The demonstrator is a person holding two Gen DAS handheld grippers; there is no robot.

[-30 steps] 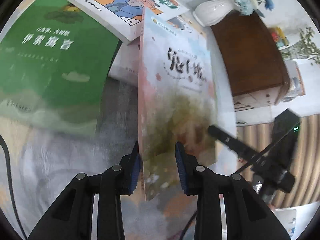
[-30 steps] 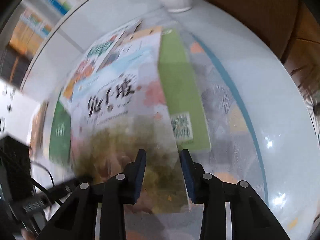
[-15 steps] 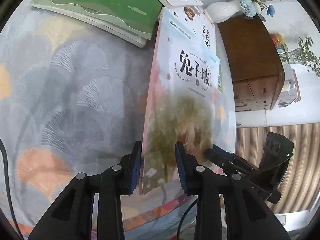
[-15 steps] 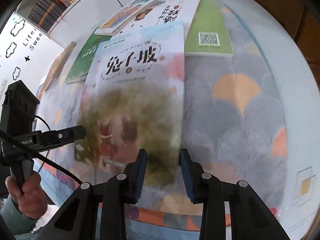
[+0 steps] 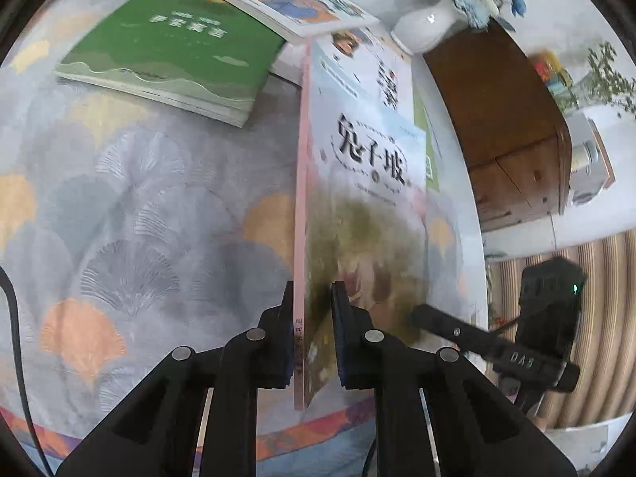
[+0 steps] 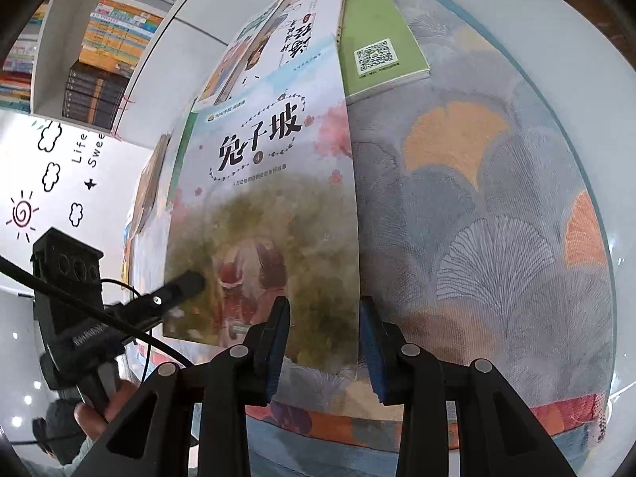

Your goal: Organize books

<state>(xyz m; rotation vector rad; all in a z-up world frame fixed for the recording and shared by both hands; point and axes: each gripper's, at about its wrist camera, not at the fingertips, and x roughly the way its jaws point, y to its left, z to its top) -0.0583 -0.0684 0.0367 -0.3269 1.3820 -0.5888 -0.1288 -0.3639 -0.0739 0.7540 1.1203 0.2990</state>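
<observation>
Step in hand: the rabbit-slope book [image 5: 357, 214] is carried by two grippers, tilted up off the patterned tablecloth [image 5: 131, 214], probably toward the other books.
Left gripper [image 5: 312, 334]: the jaws have just been closing; they are now pinched on the book's near edge beside the pink spine, which runs between the two pads.
Right gripper [image 6: 324, 342]: the jaws are set narrowly; the book's near right corner lies between the pads. Whether both pads press on it cannot be told; it is judged a grip.
Book position: near middle of the table, cover facing up and right, its far end overlapping the white-cover book [image 6: 294, 35] in both views.
Neighbours: the dark green book [image 5: 171, 47] and the cartoon-cover book [image 5: 286, 0] lie far left; the light green book [image 6: 381, 39] lies far right; a white vase [image 5: 425, 28] stands beyond.
Technique: both grips are to be kept firm and moved together, so the thin cover is not bent or twisted.
Placement: the spine is to be squared with the stack's edge before the jaws are released.
Risk: a one-sided release is likely to let the book swing and disturb the books at the far side.
</observation>
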